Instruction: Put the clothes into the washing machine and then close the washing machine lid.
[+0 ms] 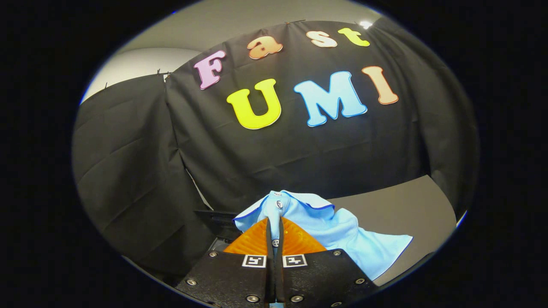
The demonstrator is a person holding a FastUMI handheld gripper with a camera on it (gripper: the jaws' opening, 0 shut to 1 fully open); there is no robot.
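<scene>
gripper (pixel 274 231) clamping blue shirt (pixel 338 231), folds bunched

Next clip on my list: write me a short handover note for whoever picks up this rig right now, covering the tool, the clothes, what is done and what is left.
Tool: shut on the light blue buttoned shirt, fingers pinching the button strip just below the collar.
Shirt: lifted, draping to the right of the fingers, with the black cloth wall and a grey surface beyond.
Done: the shirt is picked up.
Left: carry the shirt to the washing machine, drop it in, release, then close the lid. A dark object sits just left of the fingers; I cannot tell what it is.
</scene>
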